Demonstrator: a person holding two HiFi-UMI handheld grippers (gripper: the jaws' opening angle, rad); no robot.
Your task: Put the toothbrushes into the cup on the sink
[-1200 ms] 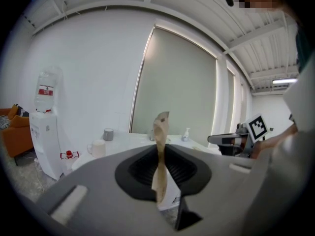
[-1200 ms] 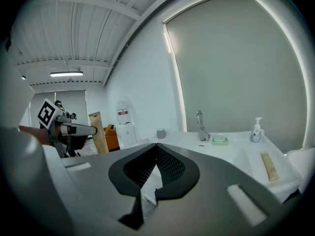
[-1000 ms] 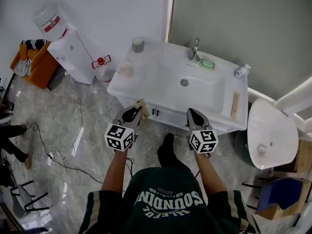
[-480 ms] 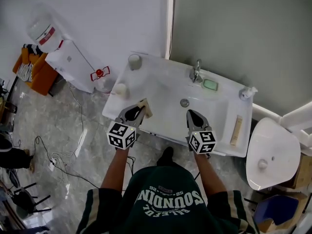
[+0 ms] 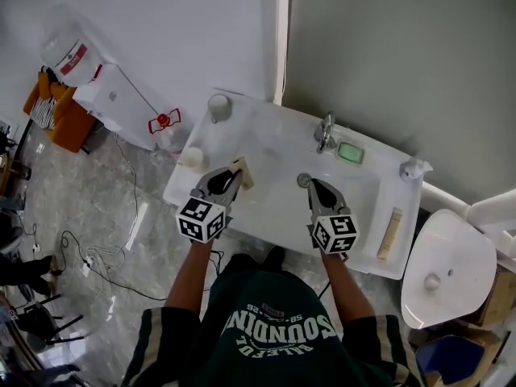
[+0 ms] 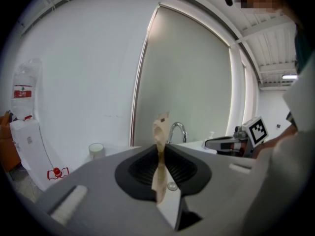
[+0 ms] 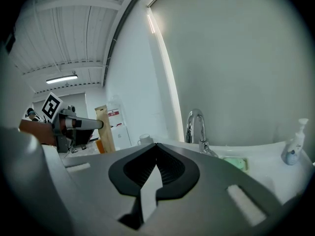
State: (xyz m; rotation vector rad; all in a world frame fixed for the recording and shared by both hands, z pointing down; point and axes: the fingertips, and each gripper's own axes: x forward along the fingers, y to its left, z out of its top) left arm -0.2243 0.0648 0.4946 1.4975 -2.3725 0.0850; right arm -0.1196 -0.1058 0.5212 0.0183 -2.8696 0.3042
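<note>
Sink holds two cups, one toothbrush pack; left tool grips second pack.

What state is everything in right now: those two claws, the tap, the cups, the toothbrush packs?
Left gripper: shut on a toothbrush pack, upright.
Right gripper: shut, empty.
Faucet: no water visible.
Second toothbrush pack: lying flat on the sink, right rim.
Two cups: upright on its left side.

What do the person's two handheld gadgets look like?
The left claw and right claw are grey, tapering wedges with black ribbed pads; each carries a white cube with black square markers. The person wears a dark green short-sleeved shirt with pale lettering.
</note>
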